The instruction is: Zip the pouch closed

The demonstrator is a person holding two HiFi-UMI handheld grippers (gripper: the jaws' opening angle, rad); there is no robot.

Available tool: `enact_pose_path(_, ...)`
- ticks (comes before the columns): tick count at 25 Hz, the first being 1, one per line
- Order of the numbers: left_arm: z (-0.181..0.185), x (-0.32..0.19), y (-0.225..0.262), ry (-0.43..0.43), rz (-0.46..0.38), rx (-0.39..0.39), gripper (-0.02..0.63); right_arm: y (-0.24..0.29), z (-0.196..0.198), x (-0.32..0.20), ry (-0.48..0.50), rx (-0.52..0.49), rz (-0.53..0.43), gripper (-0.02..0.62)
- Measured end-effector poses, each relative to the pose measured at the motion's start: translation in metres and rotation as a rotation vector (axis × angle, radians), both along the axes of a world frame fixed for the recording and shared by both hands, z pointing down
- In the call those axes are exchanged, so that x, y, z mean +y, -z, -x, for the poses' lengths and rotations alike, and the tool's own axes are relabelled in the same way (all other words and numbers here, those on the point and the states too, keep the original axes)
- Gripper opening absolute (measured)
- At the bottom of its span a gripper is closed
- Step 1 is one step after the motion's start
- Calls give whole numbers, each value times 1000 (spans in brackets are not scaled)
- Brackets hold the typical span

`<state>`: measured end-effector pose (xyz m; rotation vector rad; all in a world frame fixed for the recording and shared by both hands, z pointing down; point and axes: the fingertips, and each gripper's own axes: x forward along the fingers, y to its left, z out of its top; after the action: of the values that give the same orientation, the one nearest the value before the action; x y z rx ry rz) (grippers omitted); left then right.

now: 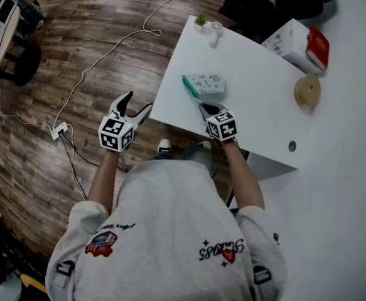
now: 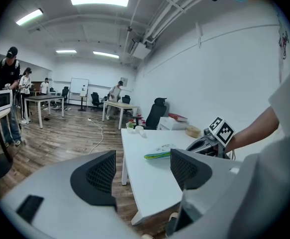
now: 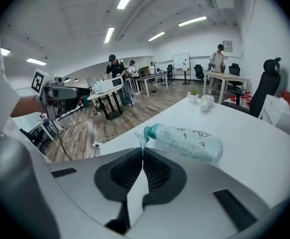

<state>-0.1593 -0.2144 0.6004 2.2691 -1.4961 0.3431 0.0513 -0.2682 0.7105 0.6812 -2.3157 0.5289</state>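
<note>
Our right tool (image 3: pixel 142 152) pinches the zip pull (image 3: pixel 140 141); we should pin the pouch (image 3: pixel 184 141) with the gaping left tool (image 2: pixel 143 164) before pulling.

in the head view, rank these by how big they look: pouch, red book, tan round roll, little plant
1. pouch, largest
2. red book and tan round roll: too alike to rank
3. little plant, clearly smallest, though it sits farthest from the camera

Mint-green pouch (image 1: pixel 206 86), flat, near table (image 1: pixel 253 113) edge
</note>
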Motion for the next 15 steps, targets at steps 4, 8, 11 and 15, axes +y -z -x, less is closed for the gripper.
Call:
enact_pose_path(4,-8,-6,4,-33,-9,3,340,35,-1,-9,-38,-59,-44,11)
enact_pose_path(8,-17,-14,12,-59,-23,4,334,66,-6,-20,-70,-89,-97,11)
enact_pose_path(11,-23,-17,16,-78,-29,9,328,86,-13,-24,-101,-114,-126,11)
enact_pose_path(15,-35,-26,20,-117,-39,28,327,106,-23,-32,-140,-135,-160,11)
